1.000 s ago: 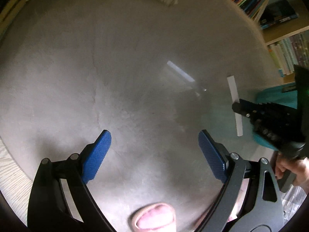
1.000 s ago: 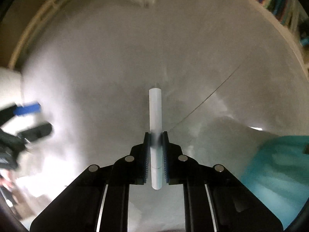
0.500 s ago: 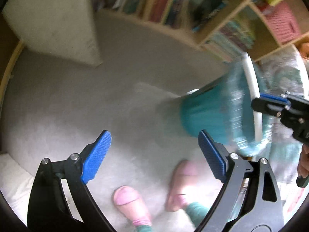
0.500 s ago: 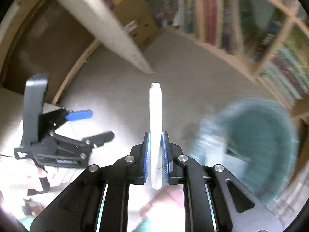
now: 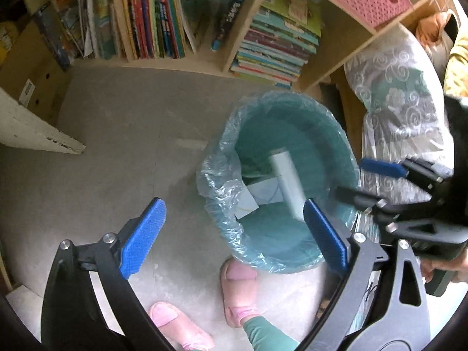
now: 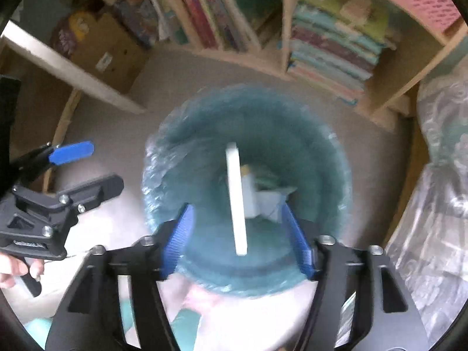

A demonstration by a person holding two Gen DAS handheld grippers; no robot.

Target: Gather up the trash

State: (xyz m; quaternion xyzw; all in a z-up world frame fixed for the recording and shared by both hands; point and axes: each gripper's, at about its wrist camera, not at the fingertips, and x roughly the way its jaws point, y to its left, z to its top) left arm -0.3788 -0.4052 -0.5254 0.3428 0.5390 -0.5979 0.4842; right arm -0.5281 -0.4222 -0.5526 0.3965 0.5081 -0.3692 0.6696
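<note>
Released since half a second ago, the white tube (image 6: 236, 199) now drops free between our spread right claw (image 6: 237, 234) into the teal lined bin (image 5: 222, 158), above paper scraps (image 5: 257, 193). Our left claw (image 5: 234, 228) gapes empty, near-left of it. Bookshelves (image 5: 275, 44) stand beyond; spine lettering is unreadable.

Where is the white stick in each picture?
Left wrist view: the white stick is right of centre, over the open teal bin.
Right wrist view: the white stick is in the middle, between the open right tool pads.
Shared landmark: the teal bin with its plastic liner.
</note>
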